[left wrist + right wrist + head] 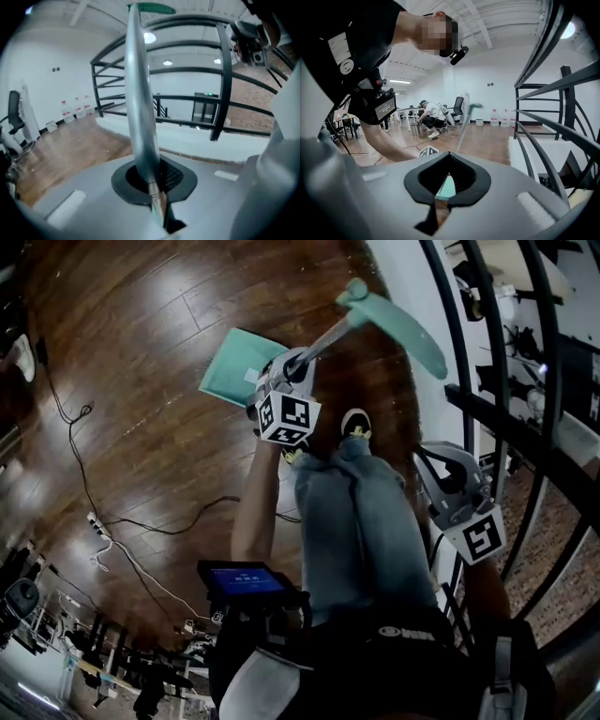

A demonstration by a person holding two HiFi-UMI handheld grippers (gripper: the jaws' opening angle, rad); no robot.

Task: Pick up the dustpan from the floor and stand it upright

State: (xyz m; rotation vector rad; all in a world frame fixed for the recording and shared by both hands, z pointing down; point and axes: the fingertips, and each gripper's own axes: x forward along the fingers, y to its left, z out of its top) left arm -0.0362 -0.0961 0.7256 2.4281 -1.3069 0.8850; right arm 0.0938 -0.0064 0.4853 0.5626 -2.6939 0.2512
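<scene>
The dustpan has a teal pan (236,367), a long silver pole (323,338) and a teal grip (403,324). It is off the wooden floor, tilted, with the pan low at the left and the grip high at the right. My left gripper (295,367) is shut on the pole just above the pan. In the left gripper view the pole (140,93) rises from the jaws to the green grip (151,7). My right gripper (448,470) hangs at the right beside the railing, shut and holding nothing. In the right gripper view the pan (447,186) shows beyond the jaws.
A black metal railing (506,418) on a white ledge (412,277) runs along the right. The person's leg and shoe (356,423) stand right of the pan. Cables (122,521) and a power strip (98,526) lie on the floor at the left. People sit at desks (431,115) far off.
</scene>
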